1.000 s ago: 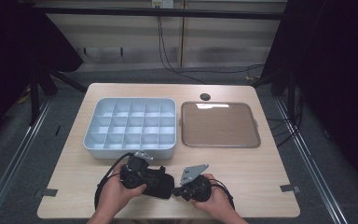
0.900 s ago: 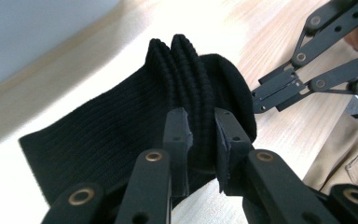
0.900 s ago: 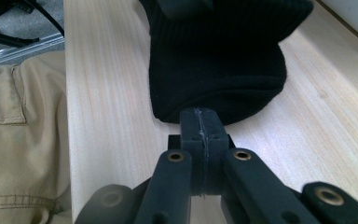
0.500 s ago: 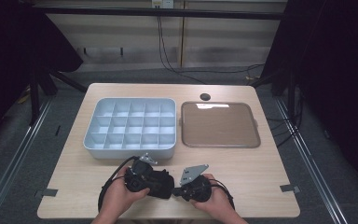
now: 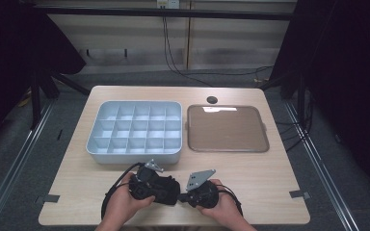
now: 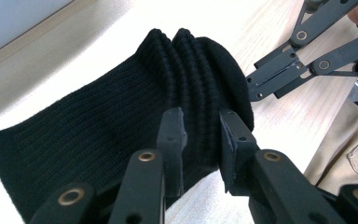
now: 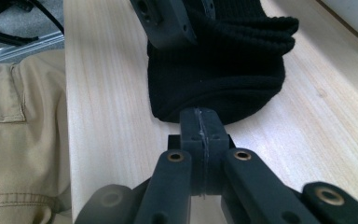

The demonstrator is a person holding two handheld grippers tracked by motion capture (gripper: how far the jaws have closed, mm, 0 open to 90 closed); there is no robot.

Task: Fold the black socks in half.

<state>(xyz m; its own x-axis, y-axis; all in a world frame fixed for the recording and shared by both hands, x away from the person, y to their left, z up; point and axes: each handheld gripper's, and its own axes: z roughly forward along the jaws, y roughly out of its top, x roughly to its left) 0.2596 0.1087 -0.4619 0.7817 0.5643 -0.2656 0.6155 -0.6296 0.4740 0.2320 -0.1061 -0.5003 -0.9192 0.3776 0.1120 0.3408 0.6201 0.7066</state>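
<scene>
sock [image 6: 121, 121]: on counter [image 5: 250, 168], just in front of divided tray [image 5: 135, 130] | left gripper [image 6: 200, 135]: fingers pinching sock's bunched fold, just easing apart | right gripper [image 7: 201, 128]: fingers clenched on sock's edge

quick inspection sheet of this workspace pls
surface: pale wooden table, tape marks at its front corners
job's things: black knit cloth bunched on the table's near edge
clutter: grey compartment tray, brown flat tray, both bare
grippers: left gripper jaws astride a cloth fold, just been opening; right gripper shut, tips at the cloth's edge
cables: black loop behind left gripper
surroundings: dark curtains, metal frame
</scene>
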